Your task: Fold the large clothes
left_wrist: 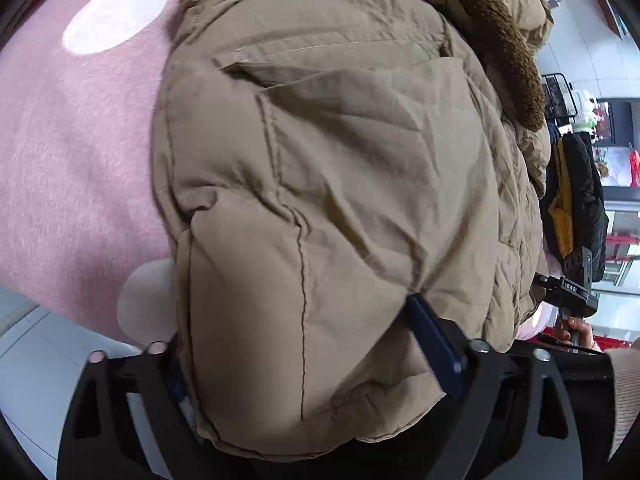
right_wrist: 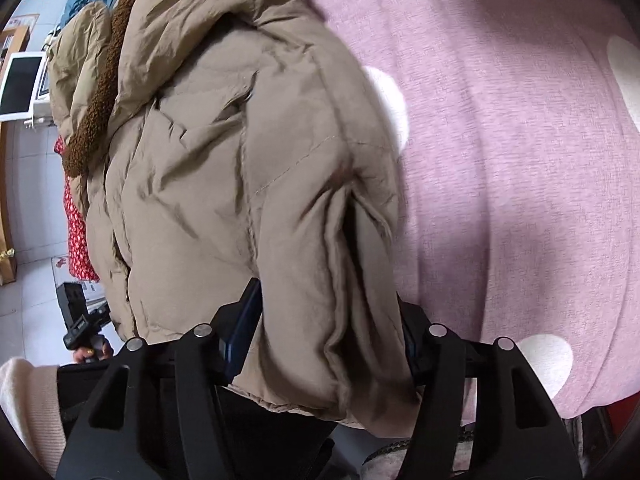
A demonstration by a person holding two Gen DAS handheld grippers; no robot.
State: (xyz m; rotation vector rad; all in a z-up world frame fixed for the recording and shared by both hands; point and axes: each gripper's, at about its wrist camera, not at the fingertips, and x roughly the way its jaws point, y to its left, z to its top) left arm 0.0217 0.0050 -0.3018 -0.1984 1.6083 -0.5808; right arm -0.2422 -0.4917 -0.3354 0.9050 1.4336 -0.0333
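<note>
A pink cloth with white dots (left_wrist: 72, 152) covers the surface; on it lies a padded tan coat (left_wrist: 340, 160) with a brown fleece collar (left_wrist: 504, 40). The left gripper (left_wrist: 304, 360) and right gripper (right_wrist: 328, 336) each clench a near corner of the coat's hem. The fold seems about to start; next, both corners likely lift together toward the collar

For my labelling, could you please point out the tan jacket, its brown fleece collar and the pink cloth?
tan jacket (left_wrist: 360, 184), left wrist view, quilted body panel.
brown fleece collar (right_wrist: 100, 100), right wrist view, mid-strip.
pink cloth (right_wrist: 520, 160), right wrist view, bare area.
</note>
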